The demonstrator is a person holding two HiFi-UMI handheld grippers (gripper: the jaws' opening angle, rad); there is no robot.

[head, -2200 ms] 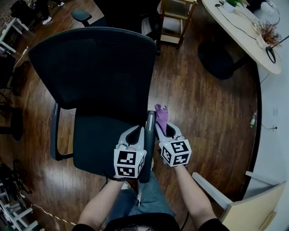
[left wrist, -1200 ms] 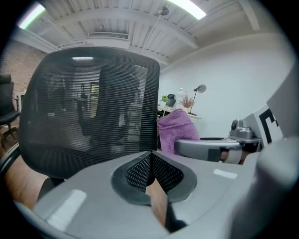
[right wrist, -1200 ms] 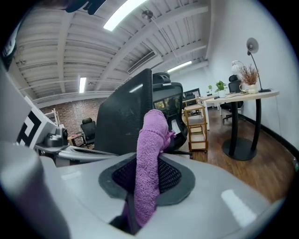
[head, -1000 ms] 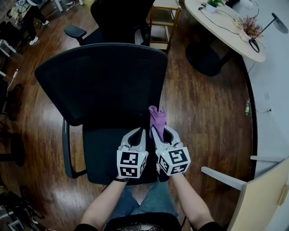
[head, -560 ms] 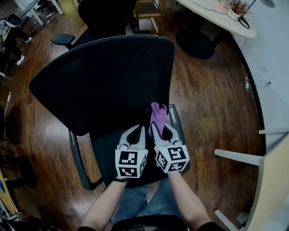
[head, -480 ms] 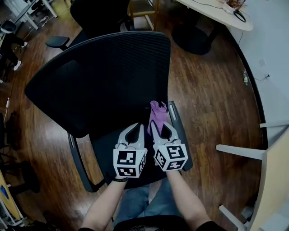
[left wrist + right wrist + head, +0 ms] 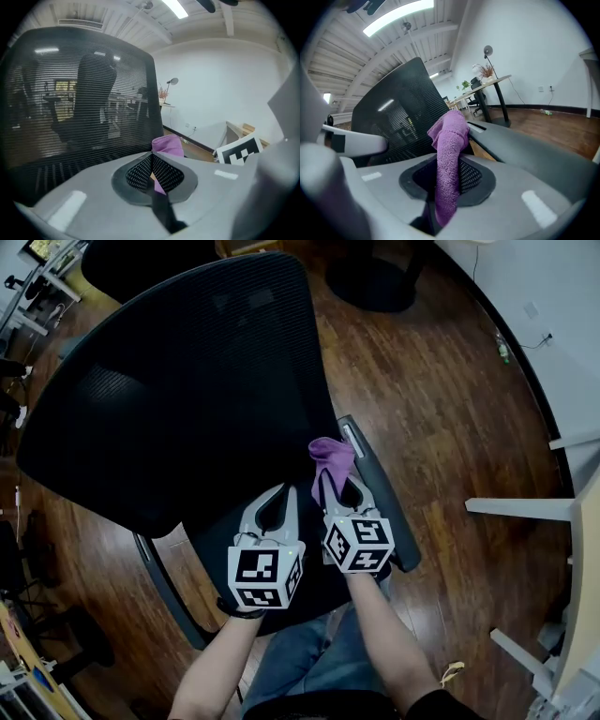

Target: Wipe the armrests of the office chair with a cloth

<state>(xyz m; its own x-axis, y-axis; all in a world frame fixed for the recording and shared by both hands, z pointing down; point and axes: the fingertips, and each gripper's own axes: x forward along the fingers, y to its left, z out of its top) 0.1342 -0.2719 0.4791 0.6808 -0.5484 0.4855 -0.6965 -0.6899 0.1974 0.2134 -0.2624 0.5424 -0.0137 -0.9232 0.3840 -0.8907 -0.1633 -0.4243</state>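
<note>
Your right gripper (image 7: 336,491) pinched tight on the purple cloth (image 7: 330,456), cloth bunched just ahead of its jaws, beside the armrest (image 7: 382,502) on its right, your left gripper (image 7: 277,502) alongside, jaws pressed together, empty.

Fuzzy purple cloth (image 7: 449,154), black mesh chair back (image 7: 178,381), glossy wood floor (image 7: 441,399)

No legible text or labels.
</note>
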